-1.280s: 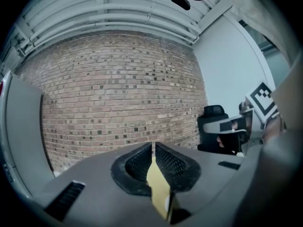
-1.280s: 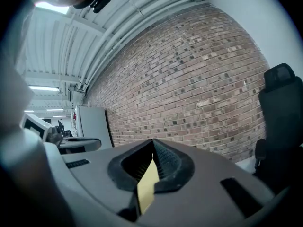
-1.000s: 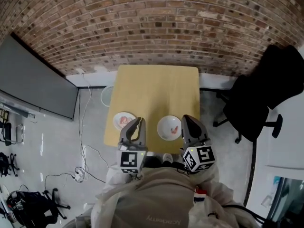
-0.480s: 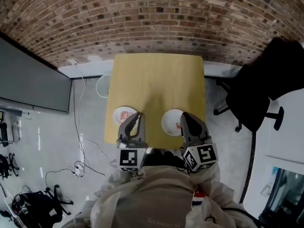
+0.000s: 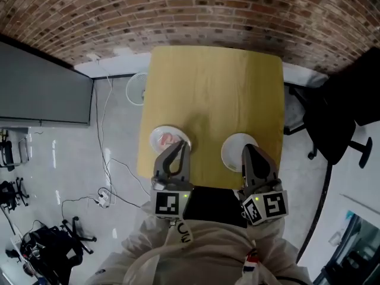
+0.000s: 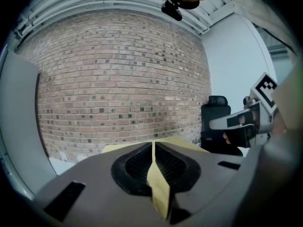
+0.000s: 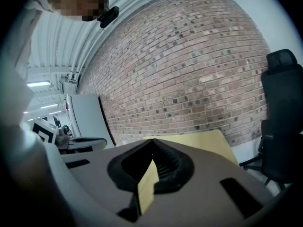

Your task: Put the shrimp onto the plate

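Shrimp (image 5: 168, 139), pinkish-red, lies in the left plate (image 5: 153, 136), which sits close to the near left corner of the tabletop (image 5: 214, 82). The left hand-held gripper (image 5: 182, 146) points at that plate's near rim with its jaws pressed together and nothing between them; whether it touches the rim cannot be told. Well to the right, the right plate (image 5: 231, 151) shows only bare white, and the right hand-held gripper (image 5: 247, 152) covers its near part. That gripper's jaws are also together and hold nothing.

Both plates stand just inside the tabletop's near edge. Beyond them, bare wood runs to the far edge at the brick wall (image 5: 196, 10). Left of the tabletop, cables (image 5: 107, 171) trail over the floor (image 5: 71, 177) beside a grey panel (image 5: 41, 88). A black chair (image 5: 338, 117) stands off the right edge.
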A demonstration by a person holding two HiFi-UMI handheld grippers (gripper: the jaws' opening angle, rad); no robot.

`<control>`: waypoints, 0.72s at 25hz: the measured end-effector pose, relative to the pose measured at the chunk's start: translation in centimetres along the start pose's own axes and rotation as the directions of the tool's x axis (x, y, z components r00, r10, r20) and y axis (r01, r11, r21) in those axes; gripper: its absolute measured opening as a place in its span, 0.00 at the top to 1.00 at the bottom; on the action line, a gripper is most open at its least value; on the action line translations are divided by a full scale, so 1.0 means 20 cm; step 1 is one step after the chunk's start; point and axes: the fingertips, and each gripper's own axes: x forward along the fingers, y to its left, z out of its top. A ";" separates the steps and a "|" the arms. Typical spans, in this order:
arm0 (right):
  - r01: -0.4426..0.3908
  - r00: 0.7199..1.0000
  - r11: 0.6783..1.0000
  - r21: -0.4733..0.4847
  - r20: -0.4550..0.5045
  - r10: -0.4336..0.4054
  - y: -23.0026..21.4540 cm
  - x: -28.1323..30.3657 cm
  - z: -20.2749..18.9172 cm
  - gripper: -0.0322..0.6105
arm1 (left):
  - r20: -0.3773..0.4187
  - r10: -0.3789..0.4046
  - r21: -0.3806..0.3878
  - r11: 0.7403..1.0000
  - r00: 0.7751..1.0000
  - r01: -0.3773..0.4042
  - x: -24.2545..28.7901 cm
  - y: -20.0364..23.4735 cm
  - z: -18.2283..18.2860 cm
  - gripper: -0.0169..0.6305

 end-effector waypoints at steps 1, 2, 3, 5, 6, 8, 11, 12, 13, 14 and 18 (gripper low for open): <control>-0.004 1.000 1.000 0.000 -0.006 0.004 0.00 0.02 -0.03 0.91 | -0.007 0.004 -0.008 1.000 1.000 -0.004 0.01 0.02 -0.03 0.93; -0.011 1.000 1.000 -0.003 -0.012 0.011 0.01 0.05 -0.07 0.91 | -0.012 0.007 -0.011 1.000 1.000 -0.007 0.01 0.05 -0.06 0.93; -0.018 1.000 1.000 -0.008 -0.019 0.017 0.01 0.08 -0.10 0.91 | -0.017 0.008 -0.012 1.000 1.000 -0.008 0.02 0.07 -0.09 0.93; -0.026 0.999 1.000 -0.014 -0.031 0.026 0.02 0.13 -0.15 0.91 | -0.037 0.007 -0.019 1.000 0.999 -0.008 0.04 0.12 -0.15 0.93; -0.028 0.999 1.000 -0.014 -0.034 0.027 0.02 0.15 -0.18 0.91 | -0.050 0.006 -0.026 1.000 0.999 -0.007 0.05 0.14 -0.18 0.93; -0.028 0.999 1.000 -0.008 -0.034 0.028 0.02 0.20 -0.23 0.91 | -0.075 0.000 -0.033 0.999 0.997 -0.002 0.07 0.18 -0.25 0.93; -0.028 0.999 1.000 0.004 -0.040 0.029 0.03 0.23 -0.32 0.91 | -0.121 -0.005 -0.037 0.999 0.993 0.001 0.08 0.22 -0.39 0.93; -0.028 0.999 1.000 0.011 -0.044 0.028 0.03 0.24 -0.35 0.91 | -0.138 -0.005 -0.046 0.999 0.990 -0.001 0.08 0.23 -0.44 0.93; -0.027 0.998 0.999 0.020 -0.048 0.028 0.02 0.25 -0.39 0.91 | -0.154 -0.007 -0.055 0.998 0.988 -0.002 0.09 0.23 -0.49 0.93; -0.026 0.998 0.999 0.028 -0.052 0.028 0.02 0.25 -0.42 0.91 | -0.169 -0.009 -0.062 0.998 0.986 -0.002 0.10 0.24 -0.53 0.93; -0.027 0.998 0.999 0.041 -0.064 0.030 0.00 0.27 -0.52 0.91 | -0.211 -0.005 -0.071 0.997 0.977 -0.010 0.13 0.24 -0.66 0.93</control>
